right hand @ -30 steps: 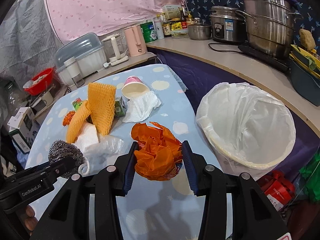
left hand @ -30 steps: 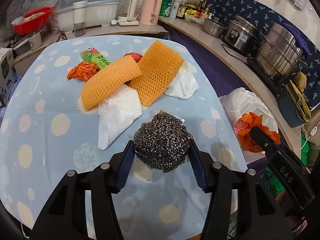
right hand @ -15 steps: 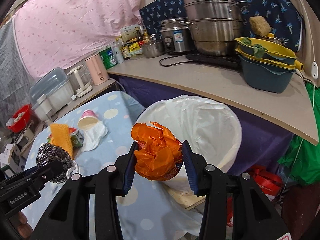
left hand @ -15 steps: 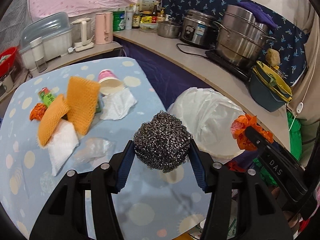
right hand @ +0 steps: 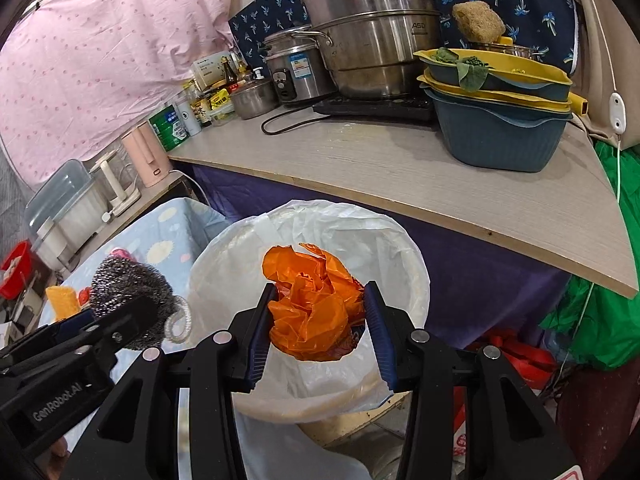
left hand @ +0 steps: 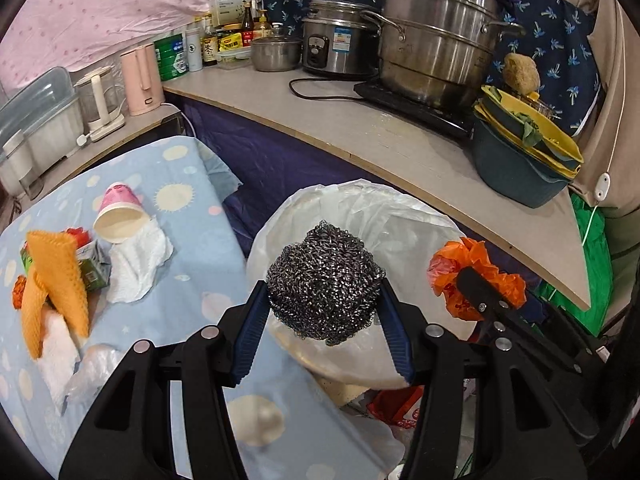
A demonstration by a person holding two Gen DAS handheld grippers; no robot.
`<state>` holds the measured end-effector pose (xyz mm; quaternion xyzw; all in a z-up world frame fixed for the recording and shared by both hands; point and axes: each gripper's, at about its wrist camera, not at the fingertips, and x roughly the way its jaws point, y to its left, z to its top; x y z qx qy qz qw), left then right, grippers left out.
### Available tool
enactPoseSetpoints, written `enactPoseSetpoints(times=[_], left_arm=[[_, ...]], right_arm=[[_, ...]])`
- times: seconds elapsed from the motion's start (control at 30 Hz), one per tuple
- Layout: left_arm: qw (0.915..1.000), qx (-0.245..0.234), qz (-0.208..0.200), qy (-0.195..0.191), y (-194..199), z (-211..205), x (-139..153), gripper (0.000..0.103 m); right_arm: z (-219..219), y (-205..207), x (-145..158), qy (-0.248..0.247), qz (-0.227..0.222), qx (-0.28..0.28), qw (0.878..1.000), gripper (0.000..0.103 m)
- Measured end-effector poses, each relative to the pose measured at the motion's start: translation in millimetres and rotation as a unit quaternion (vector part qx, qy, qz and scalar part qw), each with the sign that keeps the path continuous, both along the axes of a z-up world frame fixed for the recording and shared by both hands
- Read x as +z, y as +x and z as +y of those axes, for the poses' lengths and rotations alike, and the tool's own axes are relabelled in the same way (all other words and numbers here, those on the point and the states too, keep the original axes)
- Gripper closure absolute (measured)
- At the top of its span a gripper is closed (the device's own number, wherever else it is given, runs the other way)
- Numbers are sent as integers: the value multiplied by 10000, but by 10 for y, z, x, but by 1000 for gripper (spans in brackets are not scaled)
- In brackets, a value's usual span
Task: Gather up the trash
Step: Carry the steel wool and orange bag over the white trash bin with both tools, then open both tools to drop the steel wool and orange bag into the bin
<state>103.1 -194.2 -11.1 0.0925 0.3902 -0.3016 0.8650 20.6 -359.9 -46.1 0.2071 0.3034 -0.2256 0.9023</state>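
the left gripper, marked "genrobot.ai", clamps a steel scourer; the right gripper clamps crumpled orange plastic, both above the lined bin. only the left view shows the paper cup.

Both tools are matte black plastic, built as forked frames with open triangular cut-outs. The left gripper and the right gripper each carry two jaws lined with ribbed dark-blue pads. Round silver screws mark the pivots. Seen side-on from the right wrist camera, the left tool bears white "GenRobot.AI" lettering.
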Motion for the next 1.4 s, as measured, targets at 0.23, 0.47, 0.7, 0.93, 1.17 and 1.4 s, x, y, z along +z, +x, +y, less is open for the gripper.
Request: enactPoseSetpoints(times=[0.23, 0.47, 0.7, 0.93, 1.17, 1.4], left_arm=[[9999, 49, 52, 107, 137, -214, -118, 50], [9997, 111, 113, 173, 229, -306, -174, 48], [9993, 372, 70, 82, 306, -251, -139, 20], [9989, 458, 74, -21, 346, -177, -61, 15], [9976, 660, 131, -148, 410, -6, -2, 14], [9963, 807, 129, -281, 441, 177, 72, 14]], right_arm=[[-165, 132, -61, 7, 107, -32, 9999, 58], [-247, 208, -80, -33, 147, -49, 9999, 56], [-355, 186, -32, 75, 20, -208, 9998, 48], [-303, 216, 35, -44, -1, -124, 9999, 44], [-230, 259, 97, -158, -25, -73, 9998, 40], [-108, 264, 229, -215, -126, 30, 9997, 40]])
